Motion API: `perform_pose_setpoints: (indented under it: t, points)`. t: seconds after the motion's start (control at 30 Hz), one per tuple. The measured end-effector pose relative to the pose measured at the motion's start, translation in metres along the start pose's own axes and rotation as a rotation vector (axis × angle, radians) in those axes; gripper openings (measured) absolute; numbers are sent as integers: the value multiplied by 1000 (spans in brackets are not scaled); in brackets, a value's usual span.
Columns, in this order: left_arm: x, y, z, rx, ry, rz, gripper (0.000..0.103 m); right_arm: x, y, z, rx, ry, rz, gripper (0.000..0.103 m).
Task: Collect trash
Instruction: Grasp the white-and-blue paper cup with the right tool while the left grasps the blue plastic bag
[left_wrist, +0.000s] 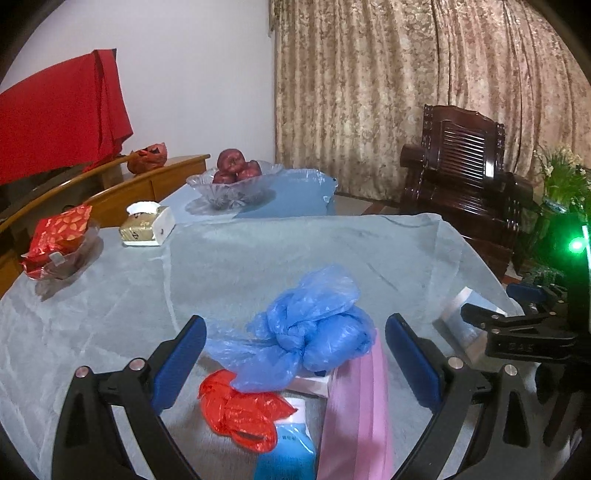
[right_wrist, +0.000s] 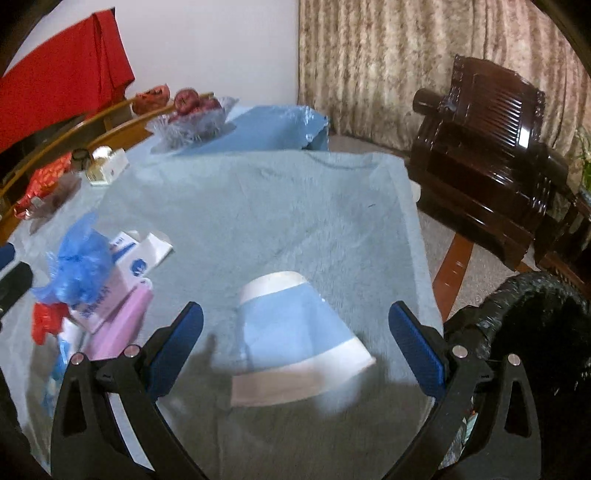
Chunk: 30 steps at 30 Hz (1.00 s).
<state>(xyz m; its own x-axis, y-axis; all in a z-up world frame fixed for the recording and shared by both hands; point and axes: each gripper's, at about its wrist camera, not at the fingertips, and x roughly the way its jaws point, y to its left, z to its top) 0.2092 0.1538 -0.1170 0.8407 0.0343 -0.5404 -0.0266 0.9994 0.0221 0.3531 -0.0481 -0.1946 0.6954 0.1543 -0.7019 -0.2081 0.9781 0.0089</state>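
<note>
A: Is the trash picked up yet?

B: No, it looks like none of it is. A knotted blue bag, a red wrapper, a pink packet and small white and blue packs sit in a pile near the front edge of the table. A blue and white paper cup lies on its side close to the right edge. A black bin waits just past that edge.

A: What are the fingers doing?

B: The left gripper is spread wide around the pile, holding nothing. The right gripper is spread wide around the cup, not squeezing it.
</note>
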Motion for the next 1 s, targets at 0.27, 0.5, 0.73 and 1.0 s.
perform_pose_setpoints:
  t: [0.27, 0.5, 0.73, 1.0]
  points:
    - [14, -2, 1, 5, 18, -3, 96, 29, 3, -4, -34, 100, -1, 97]
    - [26, -6, 0, 5, 38, -6, 96, 35, 9, -14, -54, 143, 1, 80]
    - [44, -10, 4, 0, 61, -15, 94, 25, 0, -9, -3, 122, 48, 62]
    - [56, -9, 2, -27, 109, -72, 53, 8, 0, -4, 20, 89, 87, 50]
